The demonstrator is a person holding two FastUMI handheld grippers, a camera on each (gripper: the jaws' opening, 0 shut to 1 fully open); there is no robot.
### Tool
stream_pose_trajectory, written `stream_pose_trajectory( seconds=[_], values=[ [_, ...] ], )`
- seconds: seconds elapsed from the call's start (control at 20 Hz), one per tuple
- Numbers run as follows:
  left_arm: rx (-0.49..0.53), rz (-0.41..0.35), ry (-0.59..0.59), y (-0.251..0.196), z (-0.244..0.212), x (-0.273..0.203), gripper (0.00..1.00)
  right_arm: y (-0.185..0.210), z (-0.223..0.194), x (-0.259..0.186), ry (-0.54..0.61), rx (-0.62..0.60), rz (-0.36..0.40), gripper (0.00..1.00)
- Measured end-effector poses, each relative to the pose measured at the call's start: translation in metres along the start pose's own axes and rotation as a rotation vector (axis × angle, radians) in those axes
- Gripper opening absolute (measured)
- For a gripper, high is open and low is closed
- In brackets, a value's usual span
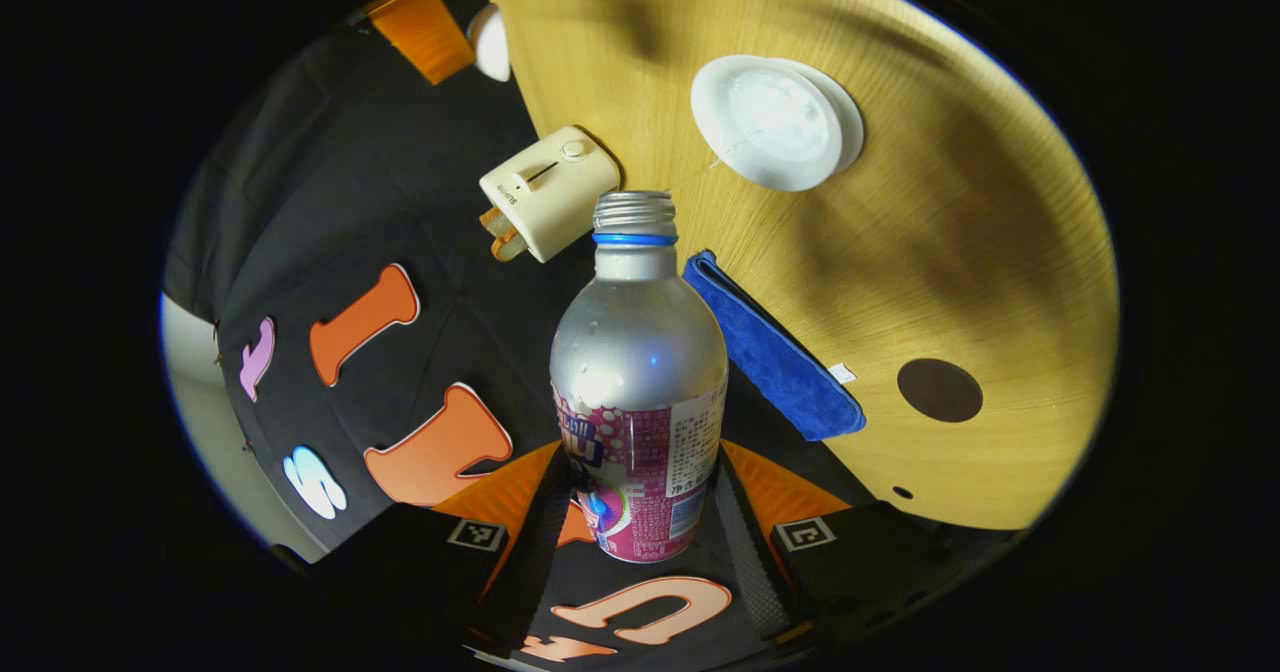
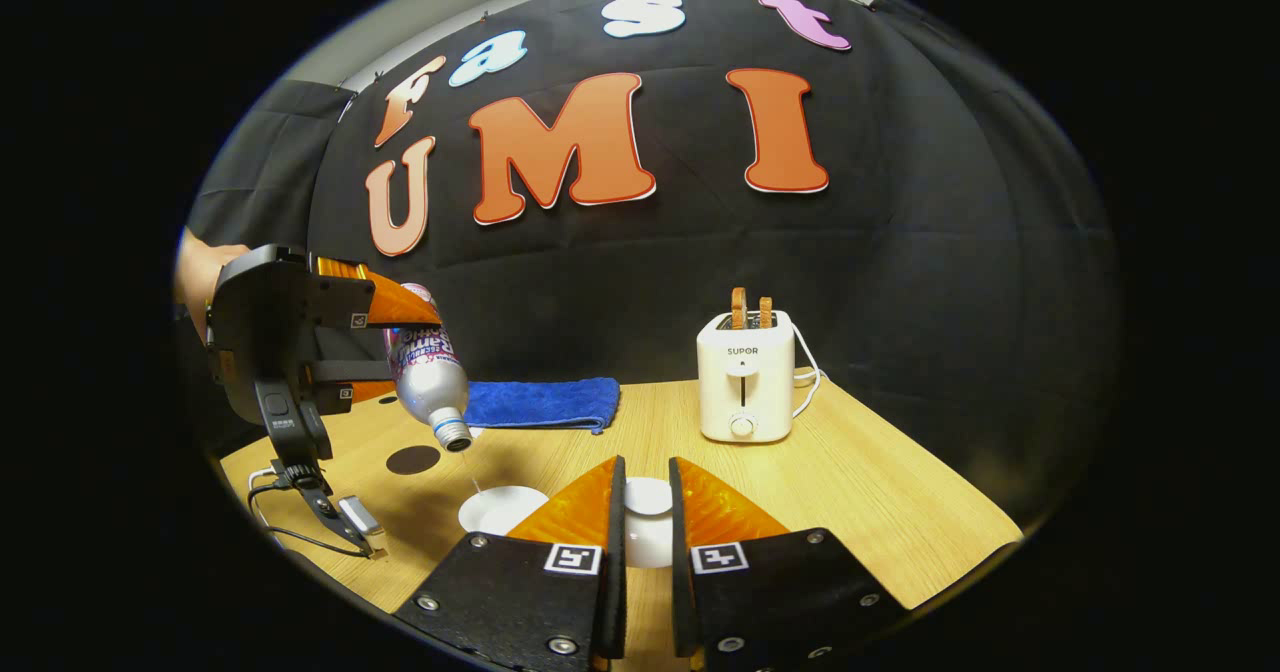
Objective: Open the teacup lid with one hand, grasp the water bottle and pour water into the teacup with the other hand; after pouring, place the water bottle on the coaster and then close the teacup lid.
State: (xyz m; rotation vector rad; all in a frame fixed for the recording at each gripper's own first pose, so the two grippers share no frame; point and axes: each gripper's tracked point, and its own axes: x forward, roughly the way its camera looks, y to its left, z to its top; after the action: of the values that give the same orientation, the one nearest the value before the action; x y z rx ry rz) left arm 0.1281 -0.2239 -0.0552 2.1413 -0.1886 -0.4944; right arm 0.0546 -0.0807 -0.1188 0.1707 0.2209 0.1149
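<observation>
My left gripper is shut on a silver water bottle with a pink label and no cap. In the right gripper view the left gripper holds the bottle tilted mouth-down over the white teacup, and a thin stream runs from the mouth into it. In the left gripper view the open teacup lies ahead of the bottle's mouth. My right gripper is shut on the white teacup lid, held just right of the cup. The dark round coaster lies left of the cup.
A white toaster with two slices stands at the back right of the wooden table. A folded blue cloth lies along the back edge. A cable with a small plug hangs below the left gripper.
</observation>
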Motion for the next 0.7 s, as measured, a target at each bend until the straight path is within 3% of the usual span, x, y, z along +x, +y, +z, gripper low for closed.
stream_pose_trajectory(
  seconds=[0.45,0.7],
  values=[
    [-0.388,0.137,-0.024,0.000,-0.022,-0.015,0.82,0.015,0.005,0.004,0.007,0.005,0.006,0.18],
    [-0.595,0.272,0.004,0.004,-0.055,-0.032,0.82,0.048,0.007,0.018,0.007,0.007,0.055,0.18]
  ],
)
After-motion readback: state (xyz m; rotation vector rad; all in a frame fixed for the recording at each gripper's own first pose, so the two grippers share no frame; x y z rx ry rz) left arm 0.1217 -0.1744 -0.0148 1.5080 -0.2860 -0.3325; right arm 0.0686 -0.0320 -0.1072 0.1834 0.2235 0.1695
